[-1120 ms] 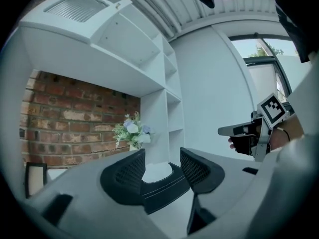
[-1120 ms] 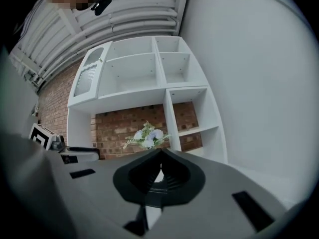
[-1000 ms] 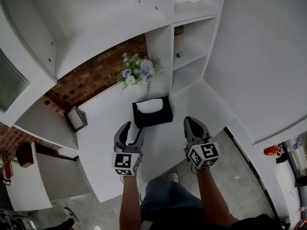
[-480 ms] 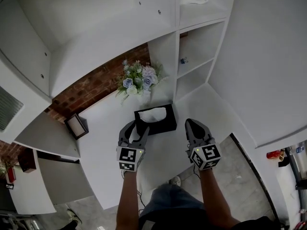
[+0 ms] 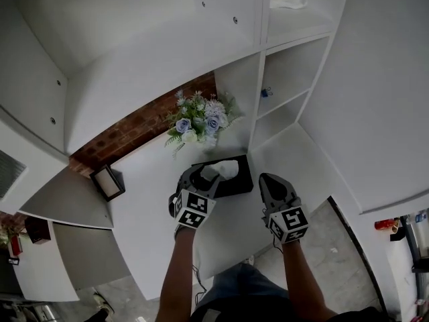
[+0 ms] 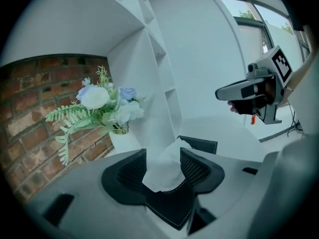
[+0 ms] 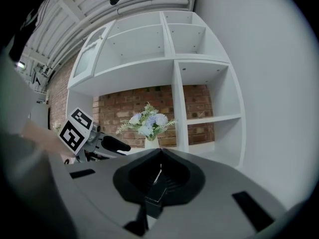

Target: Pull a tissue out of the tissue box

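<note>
A black tissue box (image 5: pixel 236 183) sits on the white counter (image 5: pixel 151 213) under the flowers. A white tissue (image 5: pixel 224 170) sticks up from its top. My left gripper (image 5: pixel 204 175) reaches over the box, and in the left gripper view the tissue (image 6: pixel 164 168) fills the gap between the pads (image 6: pixel 134 171), so the left gripper (image 6: pixel 163 166) is shut on it; a corner of the box (image 6: pixel 202 144) shows behind. My right gripper (image 5: pixel 268 180) hovers just right of the box, jaws together and empty (image 7: pixel 159 171).
A vase of pale blue and white flowers (image 5: pixel 198 119) stands against the brick wall behind the box. A small dark picture frame (image 5: pixel 107 182) lies at the counter's left. White open shelves (image 5: pixel 285 66) rise at the right; a cabinet overhangs the counter.
My left gripper moved forward from the counter's front onto the tissue box and its fingers closed round the tissue, which now stands higher. The right gripper barely shifted.
</note>
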`<action>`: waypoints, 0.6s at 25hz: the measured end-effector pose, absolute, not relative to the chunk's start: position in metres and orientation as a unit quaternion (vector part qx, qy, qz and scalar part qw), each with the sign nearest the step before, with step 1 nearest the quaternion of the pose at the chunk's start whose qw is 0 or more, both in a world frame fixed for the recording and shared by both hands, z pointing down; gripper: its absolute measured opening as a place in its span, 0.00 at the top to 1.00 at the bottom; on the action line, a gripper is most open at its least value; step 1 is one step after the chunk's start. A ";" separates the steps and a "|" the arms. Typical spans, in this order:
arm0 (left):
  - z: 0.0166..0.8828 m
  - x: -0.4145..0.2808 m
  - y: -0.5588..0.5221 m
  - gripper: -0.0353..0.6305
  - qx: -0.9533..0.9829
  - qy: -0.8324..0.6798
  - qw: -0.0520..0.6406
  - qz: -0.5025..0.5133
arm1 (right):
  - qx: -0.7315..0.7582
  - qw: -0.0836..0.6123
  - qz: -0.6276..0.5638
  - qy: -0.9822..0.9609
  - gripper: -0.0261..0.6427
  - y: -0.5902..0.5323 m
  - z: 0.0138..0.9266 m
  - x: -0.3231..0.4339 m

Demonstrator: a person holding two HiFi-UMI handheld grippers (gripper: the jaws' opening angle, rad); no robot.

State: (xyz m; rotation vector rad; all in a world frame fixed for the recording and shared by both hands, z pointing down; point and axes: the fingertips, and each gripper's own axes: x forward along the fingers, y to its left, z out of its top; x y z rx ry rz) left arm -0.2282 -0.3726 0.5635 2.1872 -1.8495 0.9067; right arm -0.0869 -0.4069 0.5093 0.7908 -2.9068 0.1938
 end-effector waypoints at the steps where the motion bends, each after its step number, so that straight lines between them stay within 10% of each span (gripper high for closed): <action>1: 0.567 -0.228 -0.375 0.66 0.726 -0.609 0.072 0.312 | 0.262 0.064 0.064 -0.961 0.96 -0.409 0.510 -0.087; 15: 0.605 -0.230 -0.391 0.66 0.693 -0.507 0.047 0.510 | 0.258 0.082 0.069 -0.960 0.96 -0.414 0.525 -0.092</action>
